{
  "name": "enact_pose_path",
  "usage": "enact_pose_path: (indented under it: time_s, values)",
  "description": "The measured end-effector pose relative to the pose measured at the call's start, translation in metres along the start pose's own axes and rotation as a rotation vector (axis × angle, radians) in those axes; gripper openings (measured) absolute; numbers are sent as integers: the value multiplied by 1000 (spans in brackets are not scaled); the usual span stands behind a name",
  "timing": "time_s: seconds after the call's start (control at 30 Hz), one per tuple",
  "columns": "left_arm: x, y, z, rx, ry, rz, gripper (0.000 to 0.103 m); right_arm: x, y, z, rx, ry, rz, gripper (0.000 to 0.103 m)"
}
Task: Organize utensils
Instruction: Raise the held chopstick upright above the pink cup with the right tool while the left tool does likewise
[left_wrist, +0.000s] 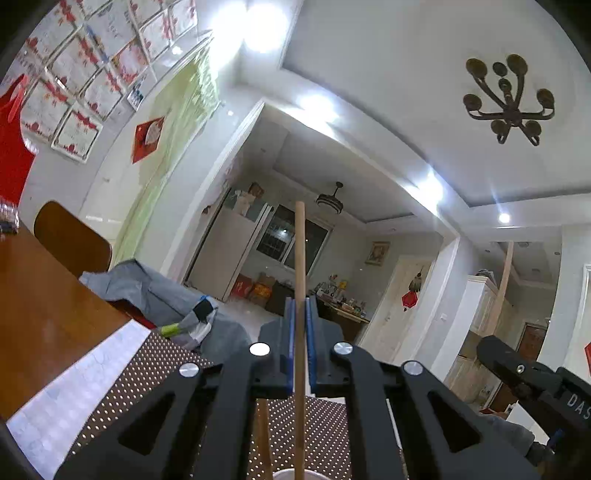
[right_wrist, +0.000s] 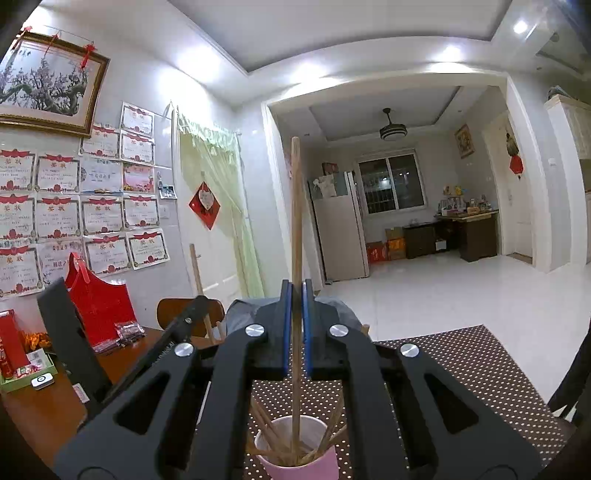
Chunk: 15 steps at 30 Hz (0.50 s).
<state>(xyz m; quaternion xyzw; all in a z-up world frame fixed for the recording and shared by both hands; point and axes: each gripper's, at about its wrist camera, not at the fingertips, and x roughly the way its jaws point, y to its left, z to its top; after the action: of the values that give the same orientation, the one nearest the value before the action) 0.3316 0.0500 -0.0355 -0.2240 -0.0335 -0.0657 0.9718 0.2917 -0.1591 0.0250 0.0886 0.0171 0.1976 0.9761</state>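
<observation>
Each black gripper, left (left_wrist: 300, 306) and right (right_wrist: 296, 291), clamps an upright round wooden chopstick (left_wrist: 300, 251) between blue pads; the right's stick (right_wrist: 295, 206) reaches into a pink cup (right_wrist: 295, 448) on the dotted brown mat (right_wrist: 461, 369).

Two grippers are being counted: the left gripper (left_wrist: 300, 306) and the right gripper (right_wrist: 295, 291). One wooden chopstick (left_wrist: 300, 258) is being clamped upright between the left gripper's pads, and one chopstick (right_wrist: 295, 221) between the right gripper's pads. One pink cup (right_wrist: 295, 458) is being seen directly below the right gripper; several more sticks are being held in it, too crossed for an exact count. One dotted mat (right_wrist: 461, 369) is being seen under both tools.
</observation>
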Motion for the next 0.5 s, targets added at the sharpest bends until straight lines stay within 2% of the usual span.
enact_pose_path:
  time_s: [0.2,0.5]
  values:
    - [6,-1,-7,35,-13,19,6,6,-5,-8,-9,12,9,6]
    - [4,-4,-14,67,48,10,6,9,-1,-18,-20,48,17,6]
